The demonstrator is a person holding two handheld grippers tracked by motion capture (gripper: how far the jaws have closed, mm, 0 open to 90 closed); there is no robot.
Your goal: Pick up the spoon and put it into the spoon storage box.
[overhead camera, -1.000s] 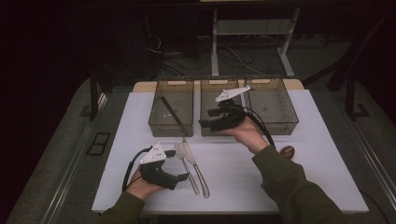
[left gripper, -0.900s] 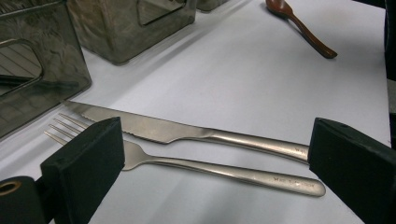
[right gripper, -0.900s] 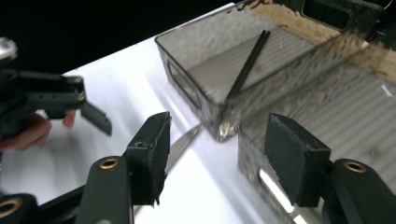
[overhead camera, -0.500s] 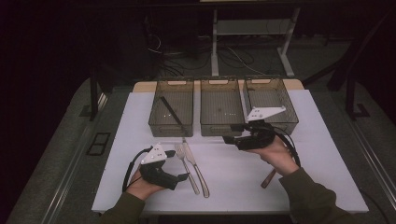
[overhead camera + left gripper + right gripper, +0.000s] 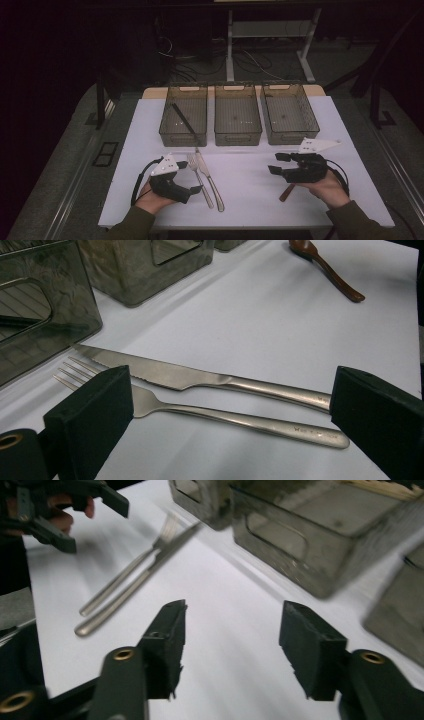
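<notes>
A steel fork (image 5: 199, 179) and a steel knife (image 5: 210, 182) lie side by side on the white table, handles toward me. My left gripper (image 5: 194, 190) rests just left of them, open; in the left gripper view the fork (image 5: 225, 417) and knife (image 5: 190, 377) lie between its spread jaws (image 5: 232, 390), untouched. My right gripper (image 5: 276, 164) hovers open at the near right with nothing in it, and a brown spoon (image 5: 287, 192) lies partly hidden under it. In the right gripper view its own gripper (image 5: 232, 640) points toward the fork (image 5: 127, 577).
Three smoky clear bins stand in a row at the back: the left bin (image 5: 165, 131) holds a black utensil (image 5: 184, 120), beside the middle bin (image 5: 238, 136) and the right bin (image 5: 291, 134). White tabletop lies bare between the grippers. The left hand's gripper (image 5: 60, 510) shows far off.
My right gripper has drawn back from over the middle bin to the near right of the table, above the spoon. The left gripper has stayed put.
</notes>
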